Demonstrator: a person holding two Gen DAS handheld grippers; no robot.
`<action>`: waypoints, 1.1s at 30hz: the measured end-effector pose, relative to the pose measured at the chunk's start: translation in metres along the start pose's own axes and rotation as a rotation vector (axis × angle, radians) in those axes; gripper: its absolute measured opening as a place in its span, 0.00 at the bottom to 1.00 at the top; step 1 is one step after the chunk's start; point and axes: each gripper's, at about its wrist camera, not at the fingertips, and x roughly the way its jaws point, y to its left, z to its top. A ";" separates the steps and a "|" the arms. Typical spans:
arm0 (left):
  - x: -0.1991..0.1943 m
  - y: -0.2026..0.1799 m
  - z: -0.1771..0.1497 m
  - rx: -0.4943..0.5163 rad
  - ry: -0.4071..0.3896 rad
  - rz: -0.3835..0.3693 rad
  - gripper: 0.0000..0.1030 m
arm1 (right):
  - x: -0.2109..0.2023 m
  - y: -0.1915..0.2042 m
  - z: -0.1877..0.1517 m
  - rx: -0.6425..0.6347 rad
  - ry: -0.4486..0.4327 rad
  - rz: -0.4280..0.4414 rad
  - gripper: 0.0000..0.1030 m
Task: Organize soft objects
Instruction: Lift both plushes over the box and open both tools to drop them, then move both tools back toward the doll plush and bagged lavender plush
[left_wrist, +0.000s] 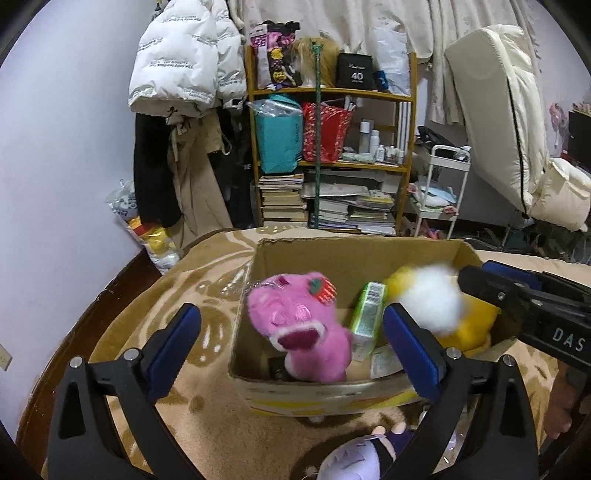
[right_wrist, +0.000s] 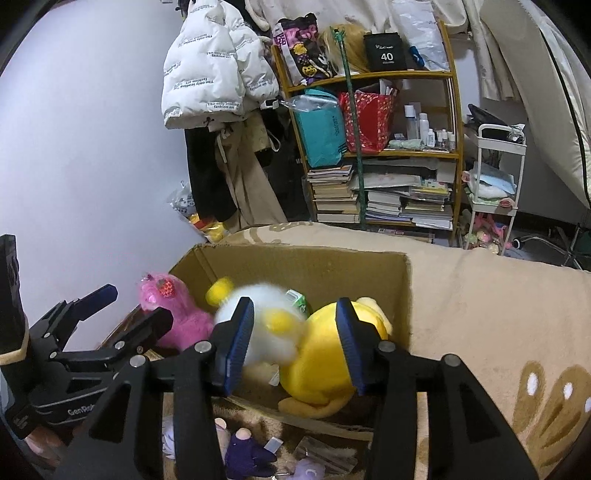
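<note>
An open cardboard box (left_wrist: 354, 245) (right_wrist: 295, 254) stands on a beige patterned blanket. Inside lie a pink plush (left_wrist: 299, 328) (right_wrist: 177, 317), a green carton (left_wrist: 367, 314) and a yellow and white plush (left_wrist: 436, 302) (right_wrist: 325, 350), whose white part is blurred. My left gripper (left_wrist: 291, 343) (right_wrist: 133, 306) is open wide over the box's left half; the pink plush sits between its fingers, and the pads stand apart from it. My right gripper (right_wrist: 295, 347) (left_wrist: 480, 275) is open around the yellow plush, and its pads do not seem to press on it.
A purple and white doll (left_wrist: 354, 458) (right_wrist: 247, 454) lies on the blanket (right_wrist: 480, 295) in front of the box, with small packets beside it. Behind stand a crowded wooden shelf (left_wrist: 332, 162), hanging coats (left_wrist: 177, 74) and a white cart (left_wrist: 443, 184).
</note>
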 end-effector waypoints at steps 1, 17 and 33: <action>-0.001 -0.001 0.000 0.005 -0.004 0.005 0.95 | -0.001 -0.001 0.000 0.001 -0.001 -0.001 0.48; -0.028 -0.002 -0.006 0.045 -0.014 0.090 0.96 | -0.023 0.006 -0.004 0.011 0.005 -0.018 0.97; -0.089 -0.001 -0.021 0.041 -0.004 0.100 0.96 | -0.078 0.011 -0.022 0.018 -0.012 -0.057 1.00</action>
